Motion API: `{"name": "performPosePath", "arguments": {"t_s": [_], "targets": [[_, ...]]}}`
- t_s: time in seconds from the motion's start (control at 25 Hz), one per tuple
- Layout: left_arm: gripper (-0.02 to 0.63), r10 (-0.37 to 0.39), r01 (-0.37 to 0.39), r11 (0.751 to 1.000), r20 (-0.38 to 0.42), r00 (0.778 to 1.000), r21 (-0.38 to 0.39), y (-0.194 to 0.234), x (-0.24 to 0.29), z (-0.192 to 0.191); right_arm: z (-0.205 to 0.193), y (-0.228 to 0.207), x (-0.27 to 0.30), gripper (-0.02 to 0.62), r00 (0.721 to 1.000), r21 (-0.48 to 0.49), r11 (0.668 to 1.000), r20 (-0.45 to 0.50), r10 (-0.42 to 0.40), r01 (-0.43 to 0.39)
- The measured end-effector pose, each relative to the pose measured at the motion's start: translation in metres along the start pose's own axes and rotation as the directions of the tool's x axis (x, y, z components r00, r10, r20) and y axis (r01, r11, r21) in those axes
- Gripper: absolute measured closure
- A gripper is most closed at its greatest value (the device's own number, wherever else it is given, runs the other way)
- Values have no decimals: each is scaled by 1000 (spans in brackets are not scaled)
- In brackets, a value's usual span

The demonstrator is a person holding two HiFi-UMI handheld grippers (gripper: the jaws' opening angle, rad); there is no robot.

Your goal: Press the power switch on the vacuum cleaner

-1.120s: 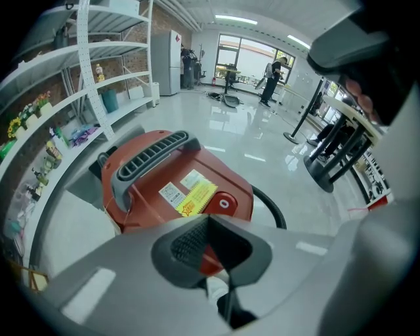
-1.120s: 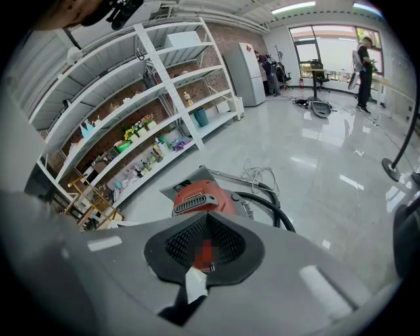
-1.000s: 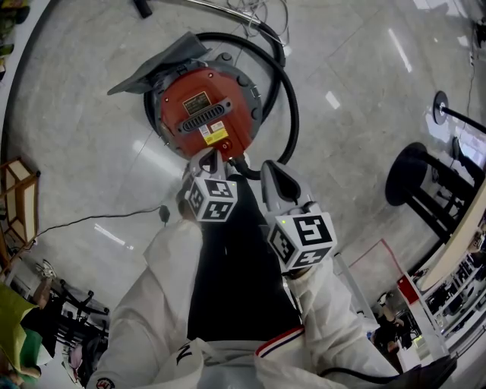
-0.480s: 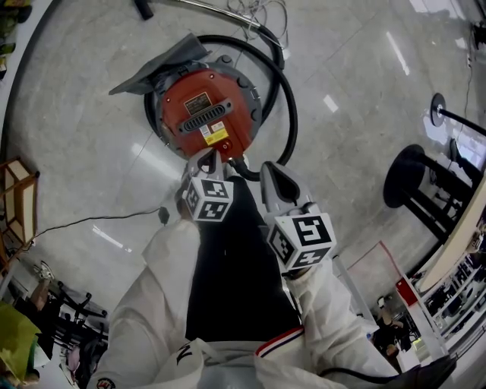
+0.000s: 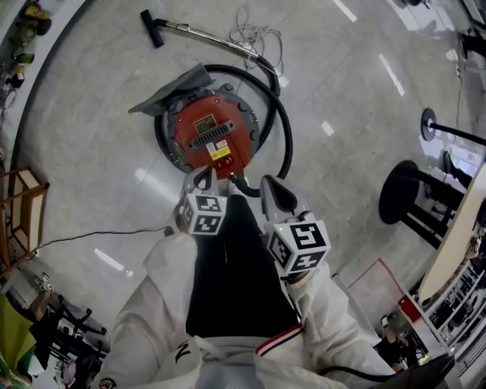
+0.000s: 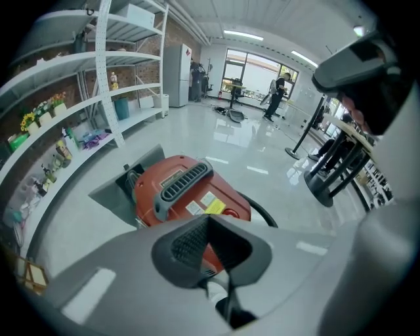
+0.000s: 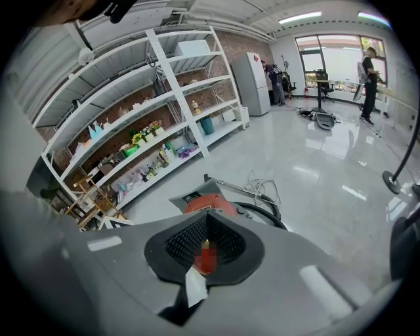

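Note:
A round red vacuum cleaner [image 5: 213, 137] with a grey slotted handle and a yellow label stands on the glossy floor ahead of me. In the head view my left gripper [image 5: 203, 179] hovers just short of the vacuum's near edge. My right gripper [image 5: 275, 191] is to its right, a little further back. Both are shut with nothing in them. The left gripper view looks over its closed gripper [image 6: 209, 220] at the vacuum [image 6: 187, 193] close below. In the right gripper view the vacuum [image 7: 209, 204] is smaller, just beyond the closed gripper [image 7: 207, 222].
A black hose [image 5: 285, 129] loops round the vacuum's right side to a metal wand and floor nozzle [image 5: 152, 17], beside a white cord [image 5: 257, 30]. A black stool [image 5: 402, 190] stands right, a wooden frame [image 5: 23, 205] left. White shelving [image 7: 131, 118] lines the wall.
The head view has pulled back: the vacuum looks smaller and farther, and the wand and nozzle have come into view. Both grippers stay shut, just short of the vacuum.

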State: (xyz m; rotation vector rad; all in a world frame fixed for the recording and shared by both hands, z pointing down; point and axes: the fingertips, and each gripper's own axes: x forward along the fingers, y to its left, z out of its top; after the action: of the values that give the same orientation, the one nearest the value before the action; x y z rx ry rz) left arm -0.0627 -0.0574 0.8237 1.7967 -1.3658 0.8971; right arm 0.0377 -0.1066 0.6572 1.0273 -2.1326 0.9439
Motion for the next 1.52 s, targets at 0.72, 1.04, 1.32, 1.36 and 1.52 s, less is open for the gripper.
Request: {"name": "performPosePath", "arguments": {"t_s": [0.72,1.04,1.32,1.36,1.52], "targets": [[606,91,-84,994,116,989,-65,38,-104,65,54,37,-52,595,995,14,998,80,56,-57],[606,105,-91,992,156,982,-91,41,-136,83,72,49,-72,595,993,-26,998,104,63,-61],[606,133,-107,988,258,957,-112,48,-179,137,96,52,-87,595,988,-62,996,137,75,-67],[606,135,-108,988,272,953,-113,49,-184,144,100,52,-89,595,987,-66,996,144,75,-66],[606,150,-117,986,314,938,-123,58,-208,166,124,52,-94,595,980,-74,996,188,68,-55]]}}
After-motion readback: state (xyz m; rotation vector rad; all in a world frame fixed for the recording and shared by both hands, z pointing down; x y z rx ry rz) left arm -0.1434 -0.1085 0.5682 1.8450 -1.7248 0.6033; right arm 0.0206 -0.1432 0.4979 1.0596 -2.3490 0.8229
